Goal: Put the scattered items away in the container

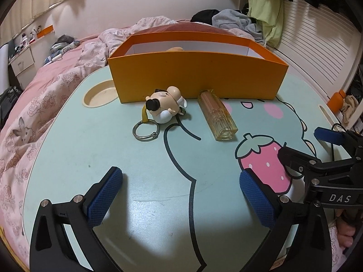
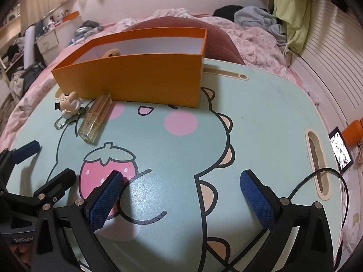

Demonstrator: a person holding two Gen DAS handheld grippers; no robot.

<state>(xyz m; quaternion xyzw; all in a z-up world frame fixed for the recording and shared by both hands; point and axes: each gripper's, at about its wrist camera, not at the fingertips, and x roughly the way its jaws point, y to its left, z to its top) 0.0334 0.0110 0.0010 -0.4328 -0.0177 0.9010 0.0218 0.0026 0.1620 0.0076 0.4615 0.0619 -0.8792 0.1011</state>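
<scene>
At the far left of the mint-green lap table (image 1: 68,149), a round cup recess (image 1: 99,96) sat sunk into the top, just beside the left end of the orange box (image 1: 197,77). The box stood open-topped at the back of the table, white inside, with a pale rounded object (image 2: 111,52) showing above its near wall — too little of it visible to tell what it was. Against the front of the box lay a small cartoon figure keychain (image 1: 166,104) with a metal ring (image 1: 146,131) trailing toward the camera; the figure appeared to touch the box wall. Just to its right lay a clear yellowish tube-shaped bottle (image 1: 217,114), its far end against the box and its near end angled to the right.

Nearer the camera, the left gripper (image 1: 181,195) hovered over the printed dinosaur with its blue pads spread wide, nothing between them. Beside it to the right, over the pink strawberry print (image 2: 106,170), the right gripper (image 2: 181,195) stood equally wide and empty — a black cable (image 2: 317,176) looped past its right finger. Beyond the table's right edge a lit phone (image 2: 341,150) lay on the bedding.
</scene>
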